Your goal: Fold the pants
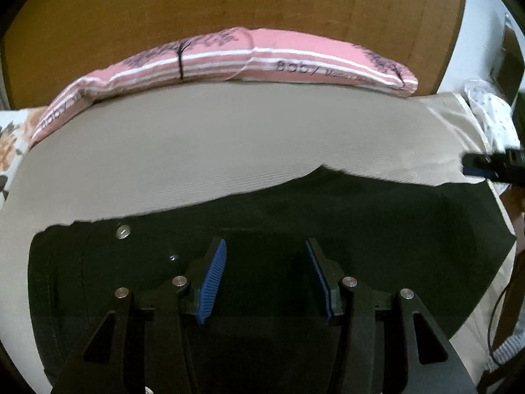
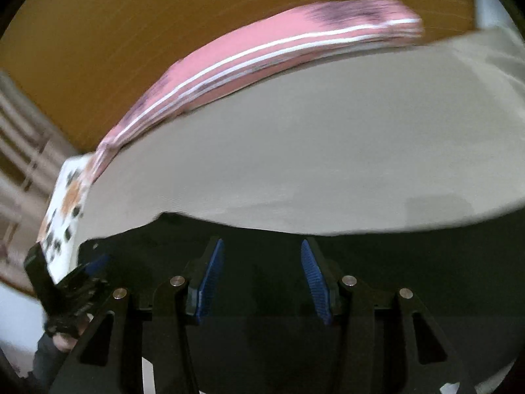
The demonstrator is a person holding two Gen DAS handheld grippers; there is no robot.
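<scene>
Dark pants (image 1: 361, 216) lie flat on a beige bed sheet (image 1: 197, 151), with a metal button (image 1: 123, 231) near their left end. My left gripper (image 1: 265, 246) hangs open over the pants, blue pads apart, nothing between them. My right gripper (image 2: 262, 246) is open too, above the same dark pants (image 2: 410, 262). The right gripper also shows at the right edge of the left wrist view (image 1: 482, 165), and the left gripper at the lower left of the right wrist view (image 2: 82, 272). The right wrist view is blurred.
A pink striped pillow (image 1: 262, 62) lies along the far side of the sheet against a wooden headboard (image 1: 229, 0). A floral pillow (image 1: 13, 141) sits at the far left. White dotted cloth (image 1: 492, 111) lies at the right.
</scene>
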